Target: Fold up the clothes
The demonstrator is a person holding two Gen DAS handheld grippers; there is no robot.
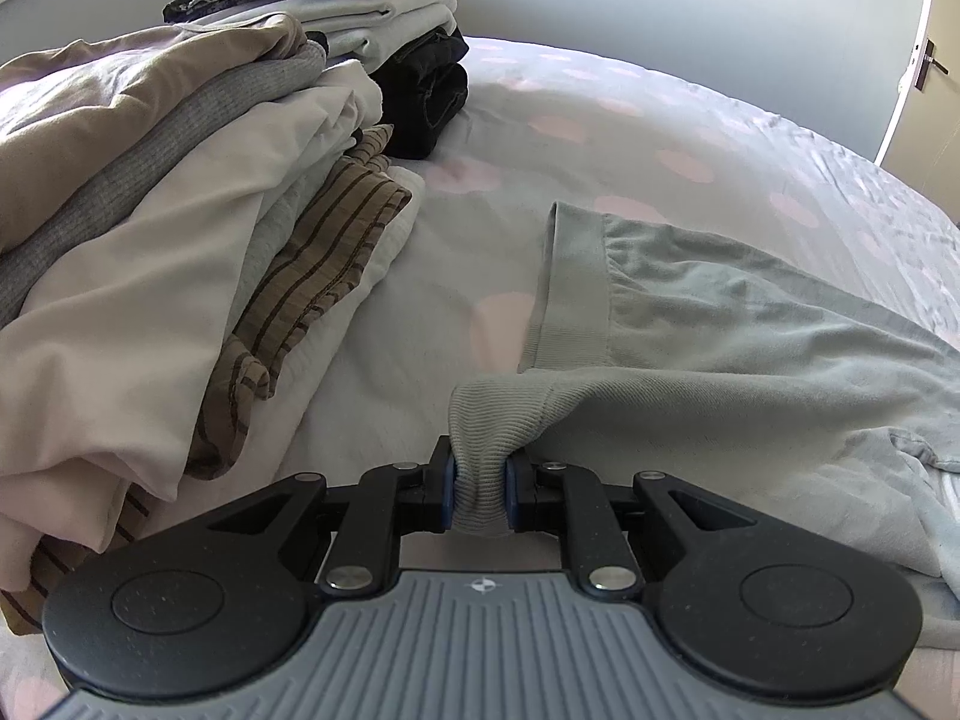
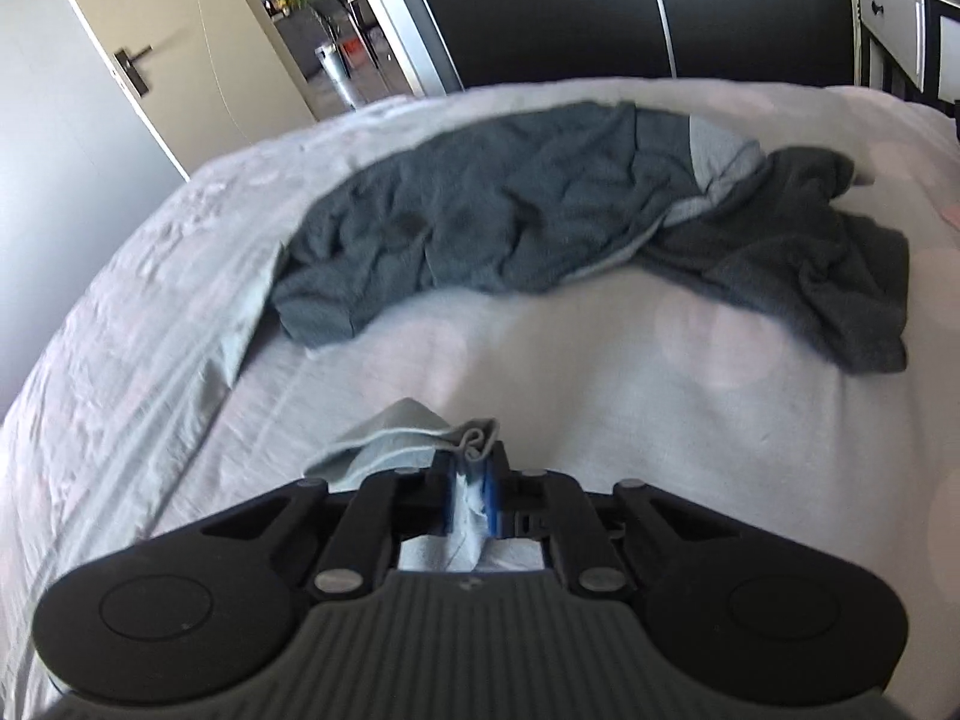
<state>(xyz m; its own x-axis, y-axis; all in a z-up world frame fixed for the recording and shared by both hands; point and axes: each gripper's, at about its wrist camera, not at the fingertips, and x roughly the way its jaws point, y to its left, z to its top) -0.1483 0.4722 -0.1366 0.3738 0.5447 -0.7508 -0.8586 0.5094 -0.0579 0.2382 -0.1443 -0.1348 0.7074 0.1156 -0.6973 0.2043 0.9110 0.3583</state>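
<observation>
Under me spreads a bed (image 2: 600, 360) in a pale sheet with faint pink dots. Ahead I see a beige door (image 2: 180, 30) with a metal handle (image 2: 133, 63), open onto a lit room, beside dark wardrobe panels (image 2: 540, 6) and a white drawer unit (image 2: 900, 18).

Right hand-held gripper (image 2: 470, 495) pinches pale fabric (image 2: 408, 441) (dark garment (image 2: 540, 222) beyond).

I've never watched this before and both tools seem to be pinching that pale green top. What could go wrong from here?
Possible risks:

1. The left tool grips only the ribbed cuff of the pale green top, so the cuff could slip out if pulled.

2. The stack of folded clothes lies close on the left; a swinging sleeve might knock it.

3. The right tool holds a small bunched bit of fabric, so the fold may come out uneven.
</observation>
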